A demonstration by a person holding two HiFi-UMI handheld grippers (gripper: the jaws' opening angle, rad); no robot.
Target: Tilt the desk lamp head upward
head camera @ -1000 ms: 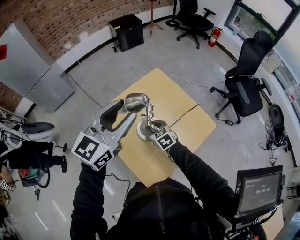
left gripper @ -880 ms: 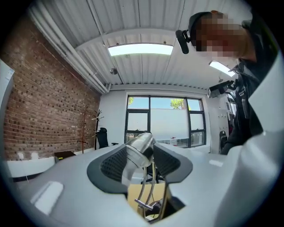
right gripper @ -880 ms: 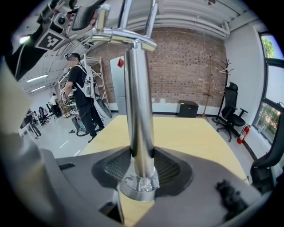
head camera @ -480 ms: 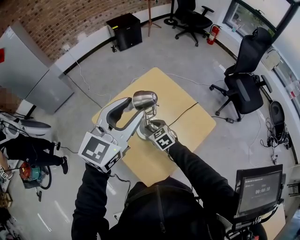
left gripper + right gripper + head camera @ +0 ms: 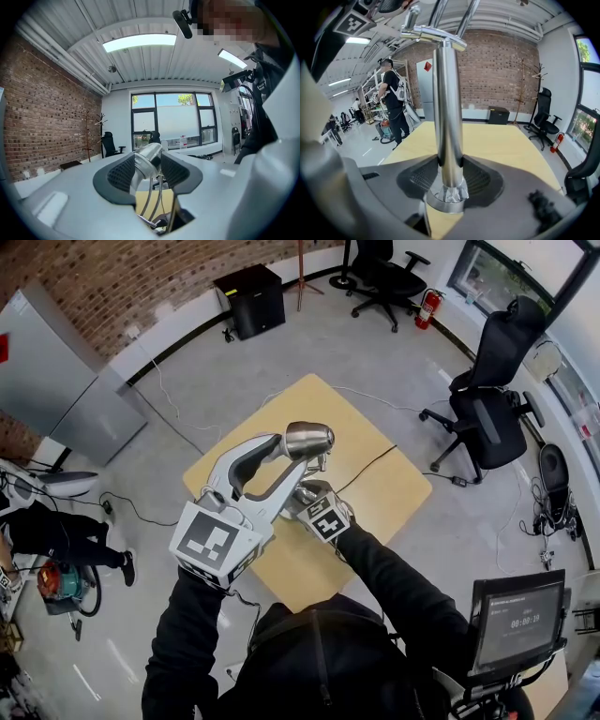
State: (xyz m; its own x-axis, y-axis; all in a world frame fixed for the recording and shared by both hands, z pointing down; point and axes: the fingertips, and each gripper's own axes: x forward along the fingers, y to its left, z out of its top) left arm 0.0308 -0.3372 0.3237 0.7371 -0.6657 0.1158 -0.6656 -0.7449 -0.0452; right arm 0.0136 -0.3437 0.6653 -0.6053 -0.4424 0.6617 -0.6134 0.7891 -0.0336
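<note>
While the right gripper (image 5: 449, 177) has its fingers clamped on the lamp post (image 5: 446, 108) near its base, the left gripper (image 5: 292, 457) has just been closing its fingers on the lamp head (image 5: 310, 439), now pinched between them. The tilt seems underway; next, swing the head upward. A cable (image 5: 370, 468) crosses the worktop (image 5: 375, 507) beyond the fingers and is no obstacle.

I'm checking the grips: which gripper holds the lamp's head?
The left gripper: its jaws, just closing further, clamp the lamp head, while the right gripper clamps the upright post low down.
</note>
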